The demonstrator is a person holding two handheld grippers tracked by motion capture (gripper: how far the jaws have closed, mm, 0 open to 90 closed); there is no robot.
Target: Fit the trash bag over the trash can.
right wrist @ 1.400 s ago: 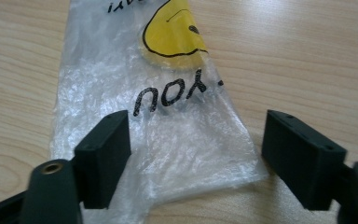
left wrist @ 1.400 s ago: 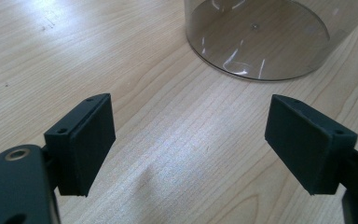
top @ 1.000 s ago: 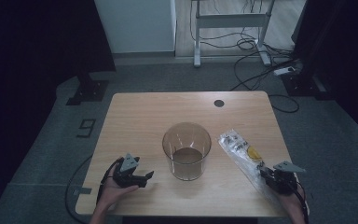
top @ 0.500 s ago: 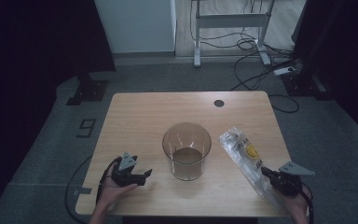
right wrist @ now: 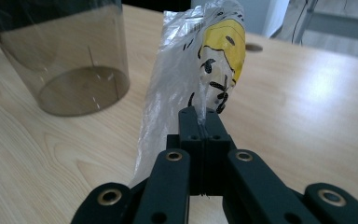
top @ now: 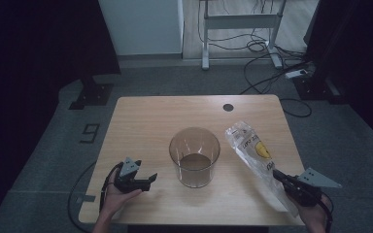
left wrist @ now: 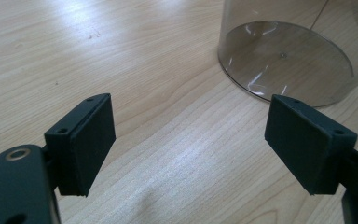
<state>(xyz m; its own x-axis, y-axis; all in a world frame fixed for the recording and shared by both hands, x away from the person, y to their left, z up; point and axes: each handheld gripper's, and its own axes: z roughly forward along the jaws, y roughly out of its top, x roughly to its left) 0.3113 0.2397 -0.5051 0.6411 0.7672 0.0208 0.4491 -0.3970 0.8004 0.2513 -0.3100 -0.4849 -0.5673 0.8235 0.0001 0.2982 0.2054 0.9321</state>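
**rigpilot_a:** Quick sanity check from my end. My right gripper (right wrist: 199, 122) has just closed, and its jaws are now pinched tight on the clear crinkly plastic bag with the yellow cartoon print (right wrist: 200, 70). The bag sits to the right of the smoky transparent plastic cylinder tub (top: 194, 156), standing up off the light wooden table (top: 150, 121) rather than lying flat. My guess is the bag goes in the tub. What bites me here?

**benchwatcher:** The grip itself, I reckon. You've only got a thin fold of film near the bag's end, so it could slide out if you swing fast. It's floppy too, so the free end may droop and catch the tub's rim instead of dropping in.

**rigpilot_a:** And the tub looks light, so a snag could tip it or shove it along the table.

**benchwatcher:** Yep. What's your left gripper (left wrist: 189, 140) doing?

**rigpilot_a:** Jaws wide apart with nothing between them, parked low over the table just left of the tub, not touching it.

**benchwatcher:** Then nothing's bracing the tub. I'd steady it before the bag comes over.
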